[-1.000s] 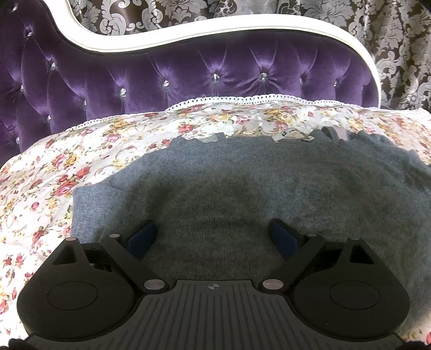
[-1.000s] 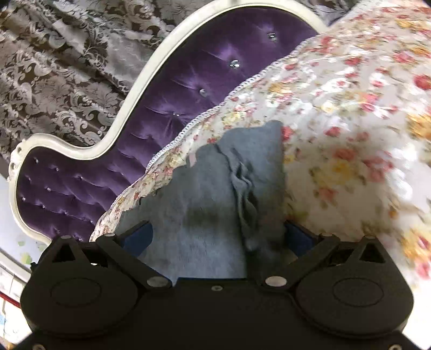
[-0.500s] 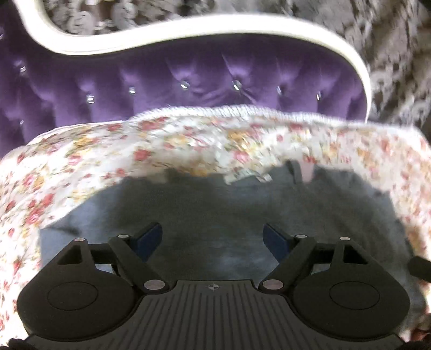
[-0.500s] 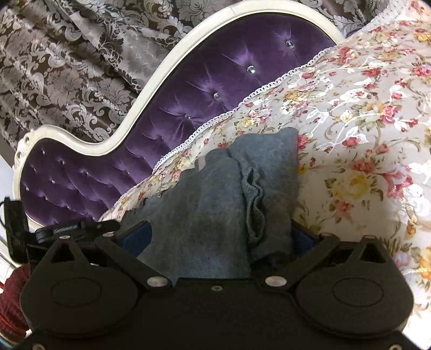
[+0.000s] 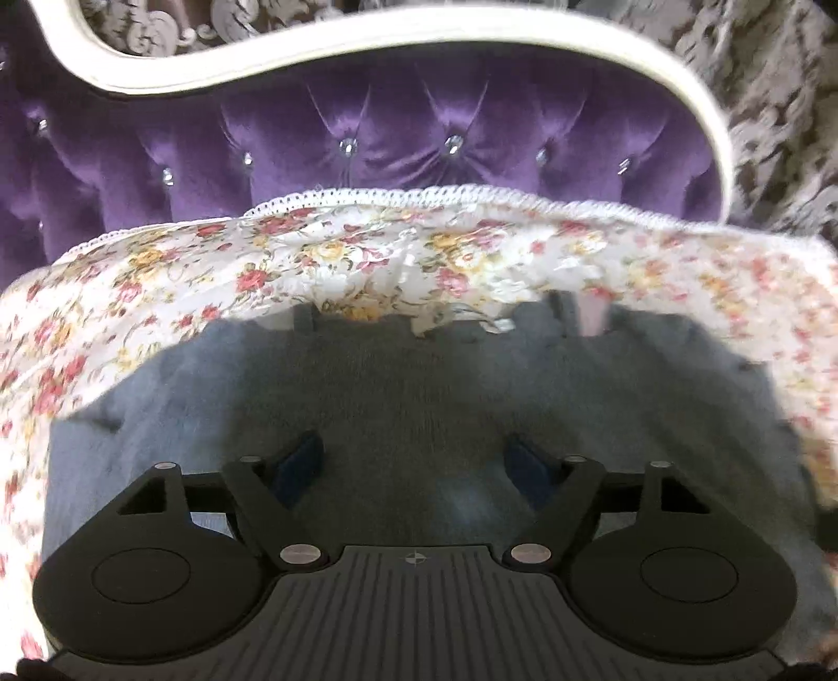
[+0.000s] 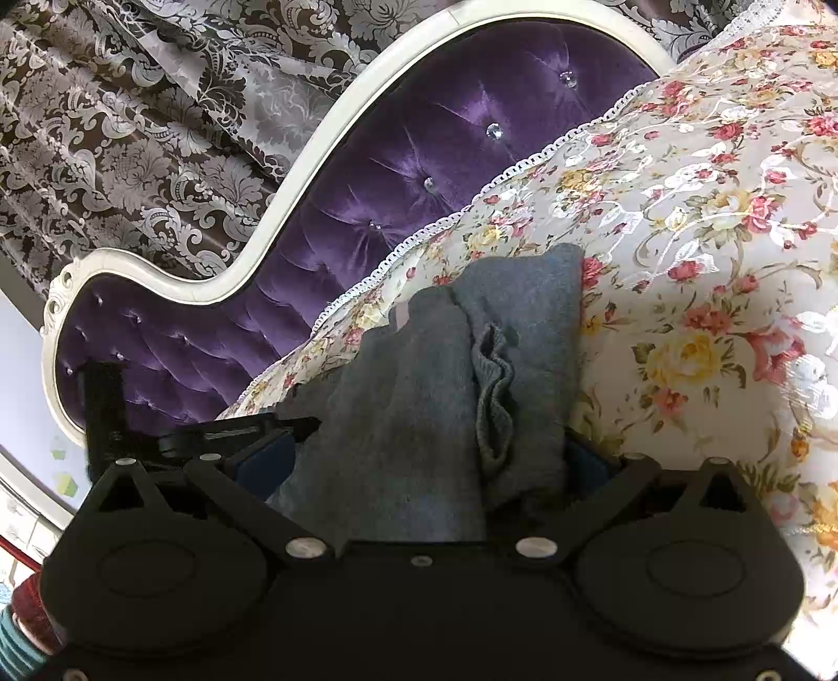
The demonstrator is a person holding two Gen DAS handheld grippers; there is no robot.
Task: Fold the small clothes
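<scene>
A small grey knitted garment [image 5: 419, 398] lies spread on the floral sheet [image 5: 157, 283], its far edge toward the headboard. My left gripper [image 5: 416, 463] is open just over its near middle, blue pads wide apart, holding nothing. In the right wrist view the garment [image 6: 419, 398] runs away from me with a bunched fold [image 6: 495, 387] along its right part. My right gripper [image 6: 427, 461] is open over the garment's near end, with cloth lying between the spread fingers. The left gripper [image 6: 209, 435] shows at the left of that view.
A purple tufted headboard [image 5: 398, 141] with a white frame [image 5: 471, 31] stands behind the bed. Patterned brown and silver curtains [image 6: 157, 105] hang behind it. The floral sheet [image 6: 733, 262] stretches to the right of the garment.
Both grippers have drawn back and risen, so more sheet and headboard show. The left gripper has come into the right wrist view. The garment lies much as before.
</scene>
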